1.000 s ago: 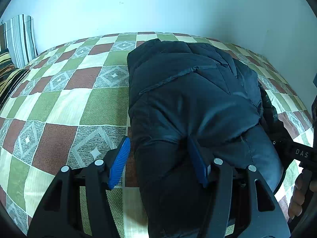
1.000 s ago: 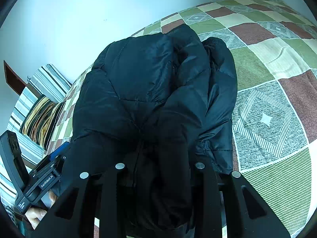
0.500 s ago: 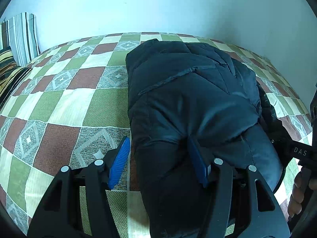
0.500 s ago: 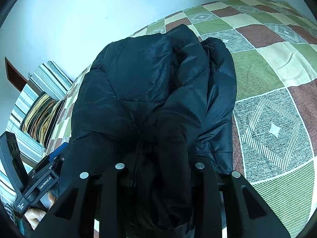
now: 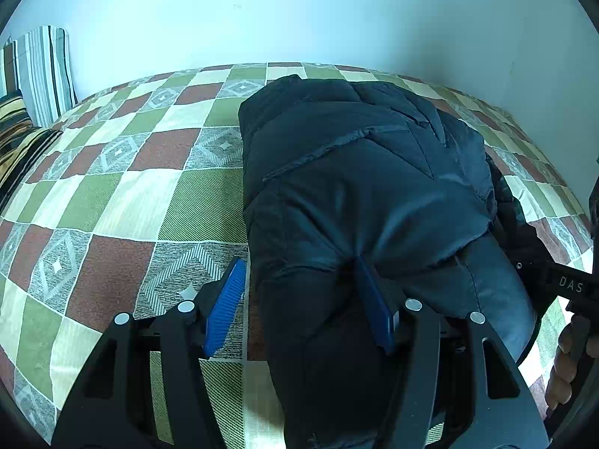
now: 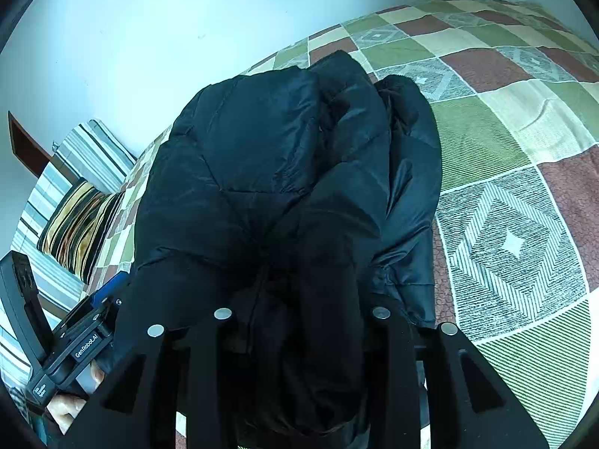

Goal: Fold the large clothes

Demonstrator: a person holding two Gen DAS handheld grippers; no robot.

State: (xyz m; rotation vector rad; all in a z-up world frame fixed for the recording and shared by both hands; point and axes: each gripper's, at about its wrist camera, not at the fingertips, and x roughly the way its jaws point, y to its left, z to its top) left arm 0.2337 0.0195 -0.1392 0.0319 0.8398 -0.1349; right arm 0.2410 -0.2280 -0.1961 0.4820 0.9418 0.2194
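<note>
The dark puffer jacket point(image 5: 359, 194) lies bundled on the checked bed point(image 5: 123, 202), its long axis running straight away from both tongs toward the wall. The left tongs point(image 5: 299, 307) gape around its near hem — the right tongs point(image 6: 299, 314) likewise straddle fabric, grip uncertain.

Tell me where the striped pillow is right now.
In the left wrist view the striped pillow lies at the far left edge of the checkered bedspread, by the wall, left of the black jacket.

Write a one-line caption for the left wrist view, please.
Left gripper with blue pads straddles the near edge of a dark puffer jacket lying on a checkered bedspread.
</note>
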